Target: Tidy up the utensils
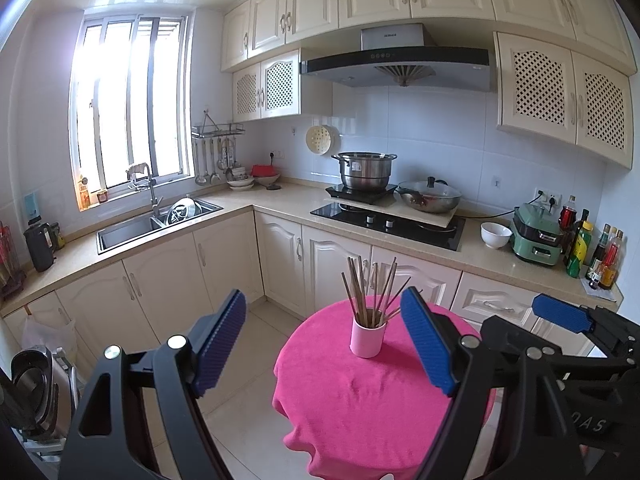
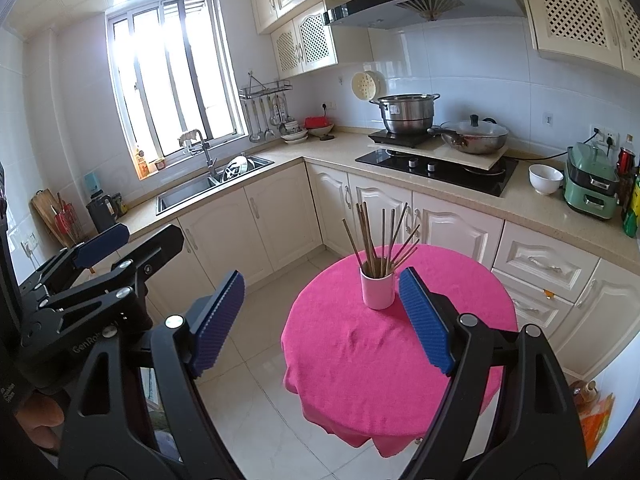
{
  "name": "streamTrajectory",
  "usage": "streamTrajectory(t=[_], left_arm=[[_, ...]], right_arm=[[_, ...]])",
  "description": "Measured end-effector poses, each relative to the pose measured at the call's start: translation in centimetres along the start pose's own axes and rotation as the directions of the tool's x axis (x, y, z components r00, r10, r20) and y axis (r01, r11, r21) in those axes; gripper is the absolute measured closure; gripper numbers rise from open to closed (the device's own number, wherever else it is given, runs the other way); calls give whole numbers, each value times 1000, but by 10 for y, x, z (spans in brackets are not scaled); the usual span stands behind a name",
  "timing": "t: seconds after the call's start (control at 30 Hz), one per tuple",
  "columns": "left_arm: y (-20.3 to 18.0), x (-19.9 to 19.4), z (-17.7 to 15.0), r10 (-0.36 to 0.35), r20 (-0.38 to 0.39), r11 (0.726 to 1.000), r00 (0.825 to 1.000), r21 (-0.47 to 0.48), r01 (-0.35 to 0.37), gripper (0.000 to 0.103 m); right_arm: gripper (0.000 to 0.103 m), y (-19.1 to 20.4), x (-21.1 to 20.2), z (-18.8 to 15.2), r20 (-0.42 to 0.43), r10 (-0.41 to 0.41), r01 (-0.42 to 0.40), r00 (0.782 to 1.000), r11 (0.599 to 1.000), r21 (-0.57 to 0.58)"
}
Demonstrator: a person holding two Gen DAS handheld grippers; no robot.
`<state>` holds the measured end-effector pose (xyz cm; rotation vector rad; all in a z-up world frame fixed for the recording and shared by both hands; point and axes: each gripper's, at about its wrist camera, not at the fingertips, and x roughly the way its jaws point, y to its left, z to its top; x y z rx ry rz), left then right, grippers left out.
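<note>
A pink-and-white cup [image 1: 367, 338] [image 2: 377, 289] stands upright on a small round table with a magenta cloth [image 1: 372, 404] [image 2: 360, 356]. Several brown chopsticks [image 1: 374, 294] [image 2: 380, 240] stand in the cup, fanned out. My left gripper [image 1: 324, 344] is open and empty, held above and in front of the table's near side. My right gripper [image 2: 322, 322] is open and empty, also short of the cup. The right gripper also shows at the right edge of the left wrist view [image 1: 560, 314]; the left gripper shows at the left of the right wrist view [image 2: 102, 246].
An L-shaped kitchen counter [image 1: 280, 200] runs behind the table, with a sink [image 1: 132, 228], a hob [image 1: 388, 222] with a steel pot [image 1: 364, 170] and a lidded wok [image 1: 430, 196], a white bowl [image 1: 495, 234], a green appliance [image 1: 536, 240] and bottles [image 1: 600, 256]. Tiled floor [image 1: 248, 412] lies left of the table.
</note>
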<state>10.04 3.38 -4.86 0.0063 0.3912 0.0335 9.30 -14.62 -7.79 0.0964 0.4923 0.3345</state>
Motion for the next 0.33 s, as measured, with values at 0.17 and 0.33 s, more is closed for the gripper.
streamTrajectory(t=[0.17,0.33], left_arm=[[5,10,0,-6,-19,1000,1000,5,6,25],[3,33,-5,-11,-65,1000,998,8,11,25]], right_arm=[[24,5,9,0,-10,-4,4,1000,1000,7],[23,1,21,-3,-36,-10,11,999,1000,24]])
